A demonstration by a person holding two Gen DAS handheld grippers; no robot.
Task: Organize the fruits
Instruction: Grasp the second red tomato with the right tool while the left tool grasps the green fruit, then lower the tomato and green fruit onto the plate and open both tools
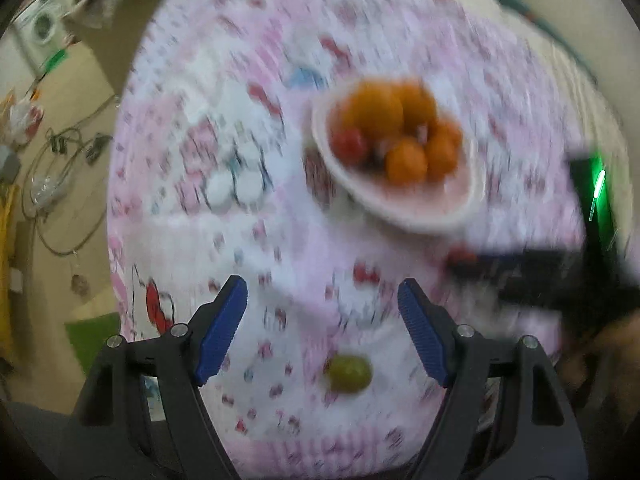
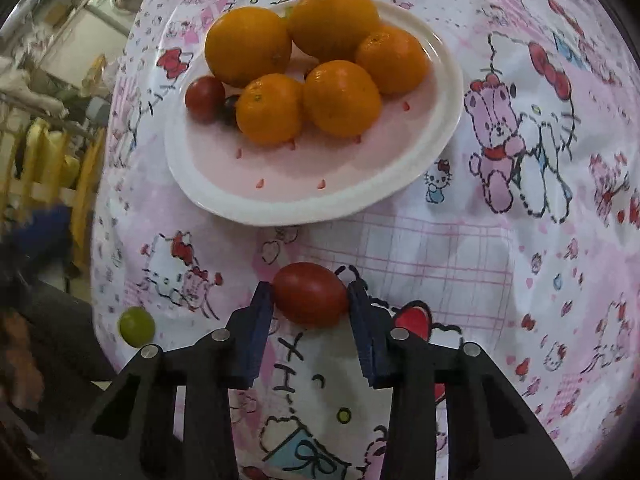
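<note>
A white plate [image 2: 280, 204] on the pink cartoon tablecloth holds several oranges [image 2: 340, 98], a small red tomato [image 2: 205, 98] and a dark fruit beside it. My right gripper [image 2: 310, 300] is shut on a red cherry tomato [image 2: 310, 294], just in front of the plate. A green grape [image 2: 137, 327] lies on the cloth to its left. In the blurred left wrist view my left gripper [image 1: 322, 300] is open and empty above the green grape [image 1: 348, 373]. The plate [image 1: 420, 216] with oranges [image 1: 376, 110] lies ahead to the right. My right gripper's dark body [image 1: 540, 272] shows at right.
The round table's edge [image 1: 116, 200] drops off to the left, with cables [image 1: 52, 184] and a washing machine [image 1: 40, 24] on the floor beyond. In the right wrist view, yellow items on a rack [image 2: 48, 160] stand left of the table.
</note>
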